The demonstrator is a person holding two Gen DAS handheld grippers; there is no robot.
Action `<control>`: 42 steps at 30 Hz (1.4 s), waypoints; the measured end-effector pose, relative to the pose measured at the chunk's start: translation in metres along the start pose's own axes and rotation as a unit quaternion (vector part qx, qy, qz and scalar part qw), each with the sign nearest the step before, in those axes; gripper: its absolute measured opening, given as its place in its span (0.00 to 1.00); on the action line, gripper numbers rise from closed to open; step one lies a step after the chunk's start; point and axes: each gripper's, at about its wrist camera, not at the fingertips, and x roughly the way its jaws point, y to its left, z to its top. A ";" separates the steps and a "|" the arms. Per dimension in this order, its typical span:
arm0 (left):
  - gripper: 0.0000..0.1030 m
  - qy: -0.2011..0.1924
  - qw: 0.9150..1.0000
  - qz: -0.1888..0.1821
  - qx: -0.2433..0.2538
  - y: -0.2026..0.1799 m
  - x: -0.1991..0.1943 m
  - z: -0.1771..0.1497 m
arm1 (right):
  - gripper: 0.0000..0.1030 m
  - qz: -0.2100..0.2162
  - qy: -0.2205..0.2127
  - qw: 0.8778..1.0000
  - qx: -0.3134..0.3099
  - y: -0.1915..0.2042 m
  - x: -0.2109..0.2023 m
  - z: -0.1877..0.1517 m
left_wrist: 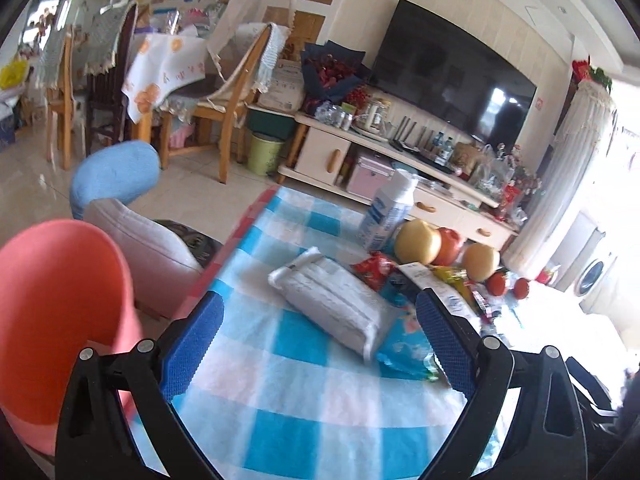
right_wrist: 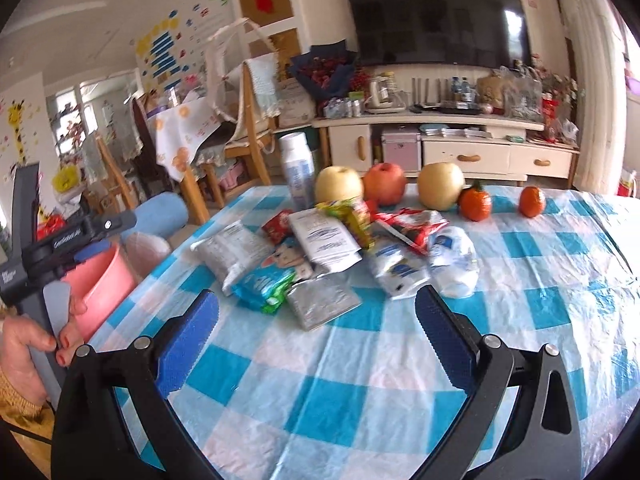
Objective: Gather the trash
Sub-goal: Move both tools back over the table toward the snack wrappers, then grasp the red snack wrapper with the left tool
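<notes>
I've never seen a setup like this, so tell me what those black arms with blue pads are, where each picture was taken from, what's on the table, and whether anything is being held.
No robot here: a person carries a two-finger handheld gripper in each hand, each with a wide-angle camera looking along its fingers. One picture comes from the left gripper, the other from the right gripper. Both sets of blue pads stand apart with nothing between them, so nothing is held. In the right view you see the person's hand gripping the left tool's handle beside a pink bin. The checked tablecloth holds a heap of wrappers and a crushed plastic bottle, probably the trash. Behind them are an upright white bottle, apples and pears and two oranges.
</notes>
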 end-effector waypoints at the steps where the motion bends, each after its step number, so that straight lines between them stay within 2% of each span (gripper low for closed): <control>1: 0.93 0.003 1.000 -0.006 -0.005 -0.003 0.004 0.000 | 0.96 -0.003 -0.002 1.000 0.012 -0.008 0.000 0.003; 6: 0.93 0.039 0.999 -0.018 0.010 -0.041 0.043 0.010 | 0.96 -0.026 -0.007 0.998 0.057 -0.048 0.006 0.017; 12: 0.93 0.095 0.994 -0.039 0.042 -0.100 0.114 0.029 | 0.96 -0.043 0.028 0.996 0.076 -0.084 0.035 0.024; 16: 0.93 0.142 0.987 -0.043 0.069 -0.139 0.164 0.029 | 0.96 -0.054 0.045 0.994 0.080 -0.102 0.054 0.028; 21: 0.92 0.171 0.979 0.014 0.110 -0.176 0.216 0.023 | 0.96 -0.068 0.046 0.993 0.090 -0.123 0.066 0.032; 23: 0.85 0.180 0.976 0.034 0.122 -0.184 0.232 0.021 | 0.96 -0.075 0.042 0.993 0.079 -0.127 0.070 0.034; 24: 0.76 0.184 0.973 0.050 0.128 -0.187 0.240 0.020 | 0.96 -0.078 0.042 0.993 0.074 -0.130 0.073 0.035; 27: 0.71 0.200 0.970 0.070 0.122 -0.186 0.257 0.015 | 0.96 -0.083 0.046 0.993 0.069 -0.138 0.080 0.035; 29: 0.70 0.199 0.969 0.081 0.124 -0.185 0.262 0.010 | 0.96 -0.085 0.051 0.993 0.068 -0.142 0.083 0.035; 32: 0.66 0.196 0.969 0.076 0.130 -0.188 0.260 0.005 | 0.96 -0.088 0.058 0.992 0.066 -0.148 0.087 0.035; 35: 0.61 0.198 0.965 0.084 0.151 -0.193 0.253 -0.003 | 0.96 -0.091 0.063 0.992 0.068 -0.153 0.087 0.036; 42: 0.60 0.208 0.955 0.054 0.203 -0.211 0.214 -0.038 | 0.96 -0.082 0.075 0.991 0.077 -0.159 0.087 0.035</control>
